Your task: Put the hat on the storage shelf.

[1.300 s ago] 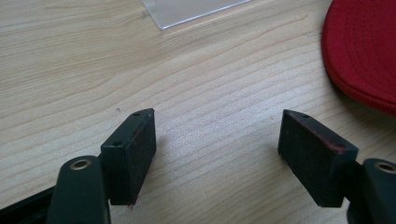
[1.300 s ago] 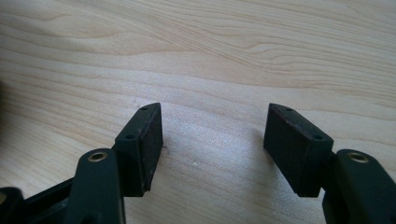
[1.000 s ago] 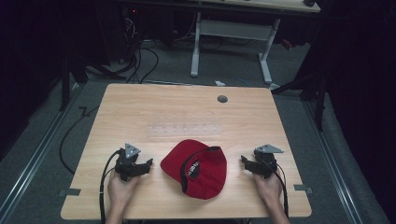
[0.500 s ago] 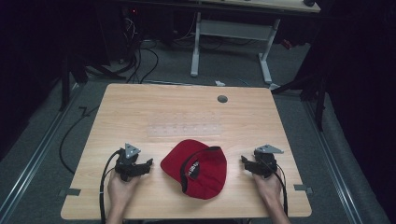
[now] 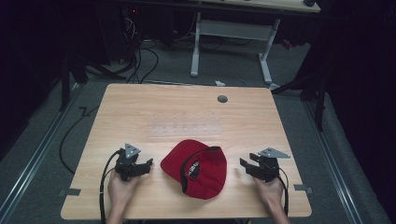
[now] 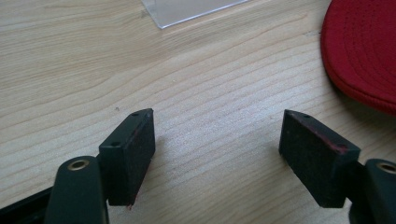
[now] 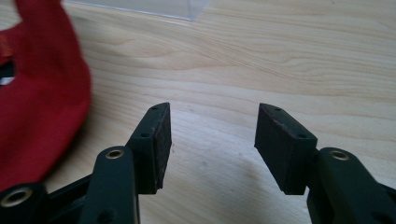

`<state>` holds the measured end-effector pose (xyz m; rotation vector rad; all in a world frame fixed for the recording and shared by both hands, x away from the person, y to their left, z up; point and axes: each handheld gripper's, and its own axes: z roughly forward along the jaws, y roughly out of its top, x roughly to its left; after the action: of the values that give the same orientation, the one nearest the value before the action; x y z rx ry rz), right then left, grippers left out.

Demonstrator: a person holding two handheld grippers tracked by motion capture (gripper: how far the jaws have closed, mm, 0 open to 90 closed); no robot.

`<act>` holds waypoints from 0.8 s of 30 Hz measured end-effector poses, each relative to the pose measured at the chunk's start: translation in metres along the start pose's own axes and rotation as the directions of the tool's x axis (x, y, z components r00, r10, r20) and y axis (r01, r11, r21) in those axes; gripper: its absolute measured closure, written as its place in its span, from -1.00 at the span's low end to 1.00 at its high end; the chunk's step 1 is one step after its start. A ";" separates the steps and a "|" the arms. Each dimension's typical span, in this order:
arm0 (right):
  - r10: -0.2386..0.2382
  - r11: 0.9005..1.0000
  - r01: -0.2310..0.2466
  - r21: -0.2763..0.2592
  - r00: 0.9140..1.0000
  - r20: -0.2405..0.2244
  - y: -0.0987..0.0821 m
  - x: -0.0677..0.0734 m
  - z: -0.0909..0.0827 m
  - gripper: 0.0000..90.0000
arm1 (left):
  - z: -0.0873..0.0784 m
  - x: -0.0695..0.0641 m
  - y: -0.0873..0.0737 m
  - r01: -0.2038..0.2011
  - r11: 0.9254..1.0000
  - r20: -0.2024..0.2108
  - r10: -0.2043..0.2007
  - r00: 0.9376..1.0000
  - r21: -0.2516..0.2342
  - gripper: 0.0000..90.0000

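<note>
Left hand-held gripper [image 5: 148,164]: spread, empty; right hand-held gripper [image 5: 243,164]: spread, empty | red cap [image 5: 198,168]: between them on tabletop [image 5: 140,116] | risk: soft brim probably slides or buckles under one-sided pinch

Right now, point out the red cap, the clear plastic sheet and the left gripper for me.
red cap [image 5: 198,168]: high view, on the crown.
clear plastic sheet [image 5: 184,129]: high view, on its middle, beyond the cap.
left gripper [image 6: 217,135]: left gripper view, midway between its open fingertips, over bare wood.
</note>
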<state>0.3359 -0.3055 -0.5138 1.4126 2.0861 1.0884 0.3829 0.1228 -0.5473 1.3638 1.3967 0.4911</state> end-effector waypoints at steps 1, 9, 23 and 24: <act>0.000 1.000 0.000 0.000 1.000 0.000 0.000 0.000 0.000 0.02 | 0.000 0.000 0.000 0.001 1.000 0.000 -0.001 1.000 0.001 -0.40; -0.038 0.999 0.037 -0.016 0.997 -0.064 0.006 0.020 -0.004 -0.07 | 0.000 0.000 0.000 0.002 1.000 -0.001 -0.002 1.000 0.001 -0.39; -0.122 0.992 0.116 -0.051 0.982 -0.144 0.030 0.052 0.005 -0.21 | 0.000 0.000 0.000 0.000 1.000 0.000 0.000 1.000 0.001 -0.41; -0.121 0.992 0.115 -0.051 0.982 -0.146 0.032 0.052 0.008 -0.23 | 0.000 0.000 0.000 0.000 1.000 0.000 0.000 1.000 0.001 -0.41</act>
<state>0.3387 -0.2495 -0.4886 1.2041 2.2051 1.2143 0.3828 0.1227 -0.5473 1.3642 1.3971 0.4904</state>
